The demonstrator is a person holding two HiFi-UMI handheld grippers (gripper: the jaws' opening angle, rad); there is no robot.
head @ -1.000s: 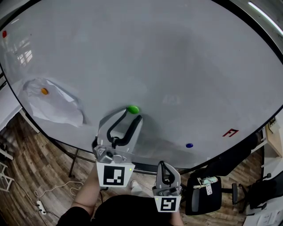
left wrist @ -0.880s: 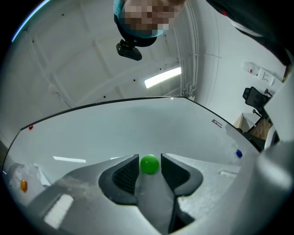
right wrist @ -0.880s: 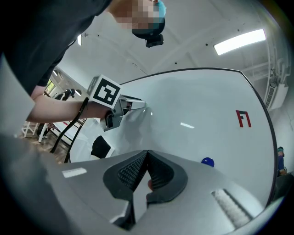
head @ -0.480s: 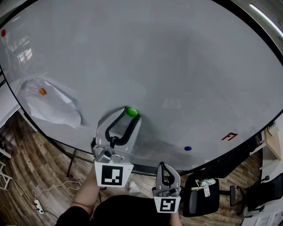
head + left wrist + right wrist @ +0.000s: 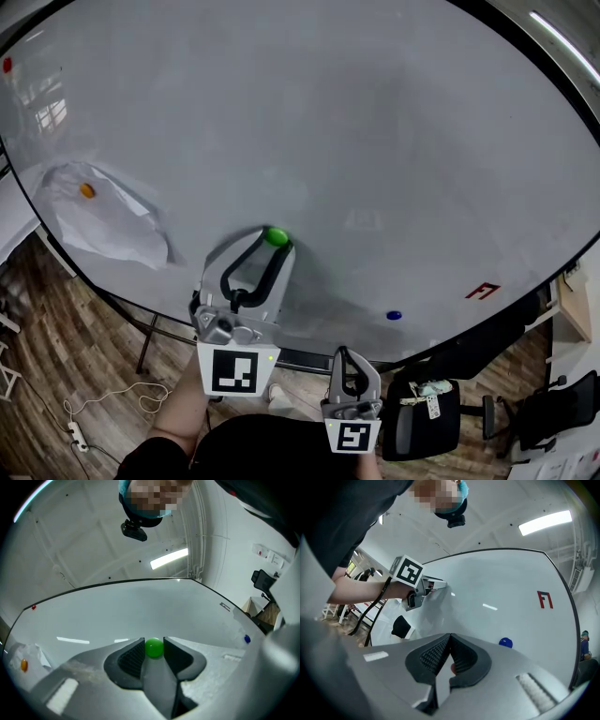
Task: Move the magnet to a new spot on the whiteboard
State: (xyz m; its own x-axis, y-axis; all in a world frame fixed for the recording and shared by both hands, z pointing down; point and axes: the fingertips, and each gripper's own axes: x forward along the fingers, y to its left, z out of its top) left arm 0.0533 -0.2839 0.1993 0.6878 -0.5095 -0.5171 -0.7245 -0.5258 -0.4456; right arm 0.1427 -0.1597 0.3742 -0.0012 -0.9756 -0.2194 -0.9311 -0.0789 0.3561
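The green magnet (image 5: 154,648) sits low on the whiteboard (image 5: 375,141), a little left of the middle and near its lower edge, and the left gripper (image 5: 274,244) reaches up to it from below so that the magnet lies right between its two pads. The jaws have just been closing on it, and in the left gripper view the ribbed pads seem to meet the magnet's sides, one on each side; I judge this to be the start of the grasp, with the magnet still stuck flat to the board and not yet lifted. The gripper points up at a slant toward the board, which probably lets the tips straddle the low dome without scraping the surface. The right gripper (image 5: 449,635) hangs lower and to the right, near the person's body, with its jaws together and nothing between them; it has no part in this step and seems parked clear of the working arm. Other things on the board show where free room lies: a blue magnet (image 5: 395,315) to the right, a red mark (image 5: 485,291) beyond it, and an orange magnet (image 5: 87,190) pinning a paper (image 5: 112,230) at far left. The wide bare area above looks like the easiest new spot.
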